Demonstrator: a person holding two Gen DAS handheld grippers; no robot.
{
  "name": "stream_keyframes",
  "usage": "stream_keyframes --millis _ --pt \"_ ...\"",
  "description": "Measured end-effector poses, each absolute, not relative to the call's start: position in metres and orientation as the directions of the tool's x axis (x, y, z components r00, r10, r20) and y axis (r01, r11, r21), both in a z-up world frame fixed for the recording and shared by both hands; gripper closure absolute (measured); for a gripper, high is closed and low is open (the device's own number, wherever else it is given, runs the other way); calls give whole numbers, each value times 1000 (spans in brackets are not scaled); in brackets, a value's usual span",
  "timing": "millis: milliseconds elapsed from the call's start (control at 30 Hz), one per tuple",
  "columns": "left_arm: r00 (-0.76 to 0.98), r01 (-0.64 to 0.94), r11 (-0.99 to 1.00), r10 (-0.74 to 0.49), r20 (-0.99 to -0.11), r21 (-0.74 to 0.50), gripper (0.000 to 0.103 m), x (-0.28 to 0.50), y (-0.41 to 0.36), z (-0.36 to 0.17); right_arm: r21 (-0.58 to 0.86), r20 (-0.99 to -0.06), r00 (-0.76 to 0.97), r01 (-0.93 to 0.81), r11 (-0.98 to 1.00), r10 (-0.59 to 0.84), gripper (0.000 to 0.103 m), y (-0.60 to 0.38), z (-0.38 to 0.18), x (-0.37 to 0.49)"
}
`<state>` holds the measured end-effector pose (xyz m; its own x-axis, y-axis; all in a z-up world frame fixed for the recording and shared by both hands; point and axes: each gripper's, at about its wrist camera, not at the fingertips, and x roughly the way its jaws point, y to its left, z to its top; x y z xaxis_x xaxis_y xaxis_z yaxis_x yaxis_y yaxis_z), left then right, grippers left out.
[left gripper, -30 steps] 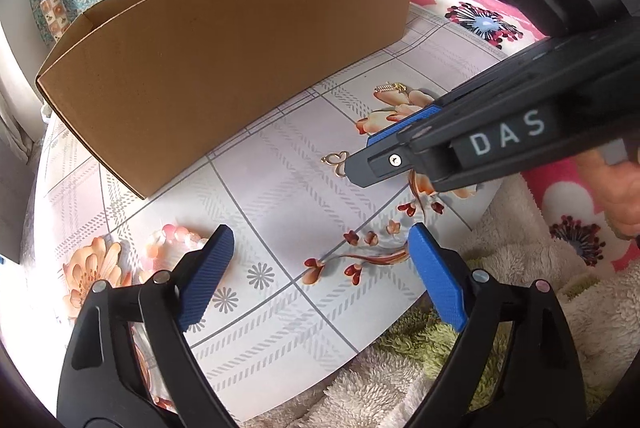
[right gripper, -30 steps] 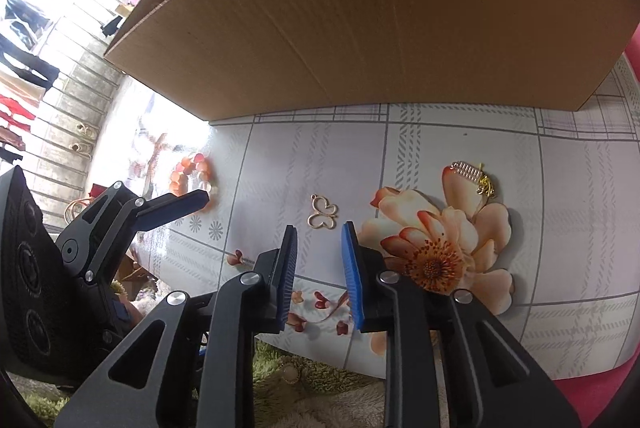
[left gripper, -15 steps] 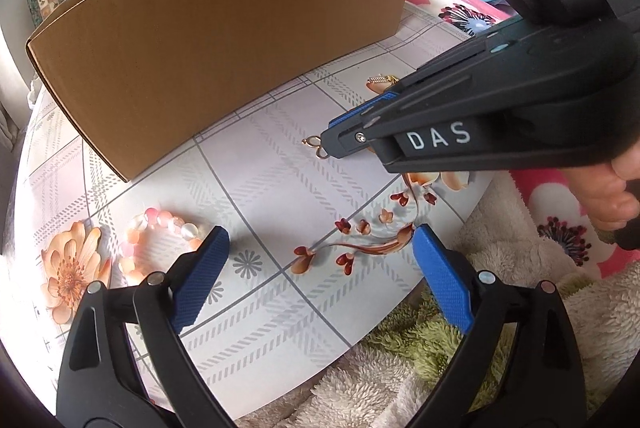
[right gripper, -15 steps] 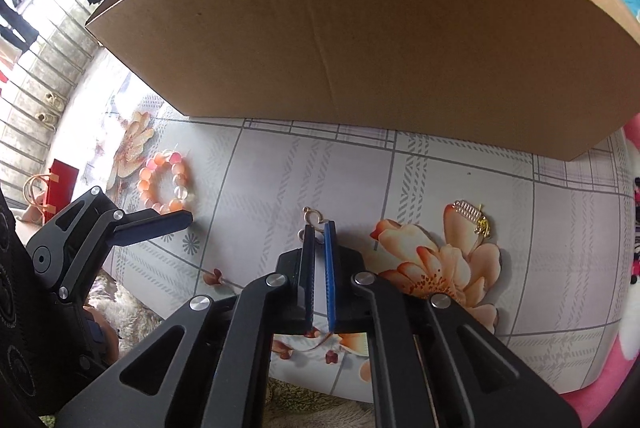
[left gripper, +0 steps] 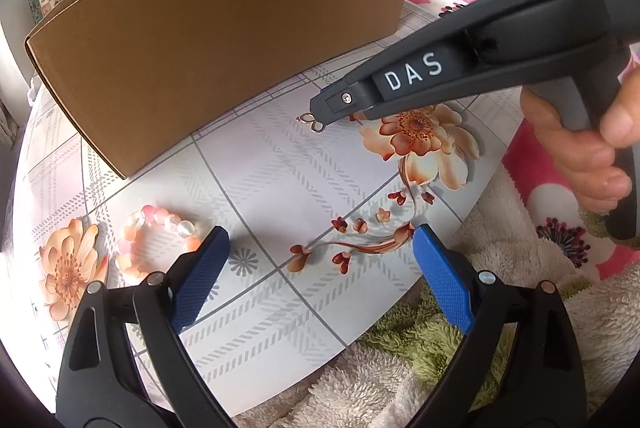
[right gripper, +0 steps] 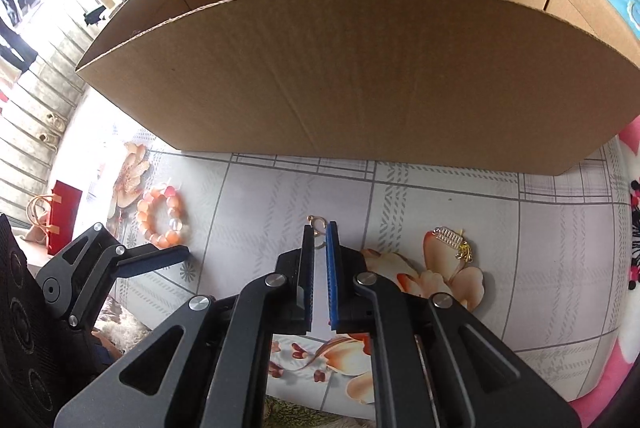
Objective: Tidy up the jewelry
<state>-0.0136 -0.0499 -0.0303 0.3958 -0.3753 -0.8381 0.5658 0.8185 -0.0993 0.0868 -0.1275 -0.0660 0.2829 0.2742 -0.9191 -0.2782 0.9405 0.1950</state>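
gold butterfly charm (right gripper: 316,228) pinched at the tips of the right gripper (right gripper: 319,232), just above the floral tablecloth (left gripper: 280,164), presumably bound for the cardboard box (right gripper: 340,76); left gripper (left gripper: 316,264) spread, empty, near the bead bracelet (left gripper: 156,228).

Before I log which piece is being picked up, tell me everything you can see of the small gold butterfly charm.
The butterfly charm is a thin, gold-coloured wire outline with looped wings, metal by its look. It is pinched at the tips of the right gripper, whose jaws are shut on it; only a loop or two juts past the pads. From the left wrist view it hangs at the gripper's tip in front of the cardboard box. Whether it touches the tablecloth is unclear.
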Motion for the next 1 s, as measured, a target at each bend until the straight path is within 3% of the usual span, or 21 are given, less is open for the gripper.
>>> stream_keyframes --millis 167,400,667,1000 --pt "399 569 817 -373 -838 -93 14 -15 -47 -31 171 -920 293 -297 939 260 95 -124 -73 80" --pt "398 561 822 -376 -837 -102 14 -15 -43 -32 79 -914 353 -334 939 202 81 -117 -64 83" --pt "394 565 818 -384 -835 -110 14 -9 -36 -34 28 -920 356 -360 933 164 81 -114 -72 96" --pt "395 562 819 -384 -835 -111 14 -7 -35 -34 9 -929 336 -406 914 158 97 -103 -75 93"
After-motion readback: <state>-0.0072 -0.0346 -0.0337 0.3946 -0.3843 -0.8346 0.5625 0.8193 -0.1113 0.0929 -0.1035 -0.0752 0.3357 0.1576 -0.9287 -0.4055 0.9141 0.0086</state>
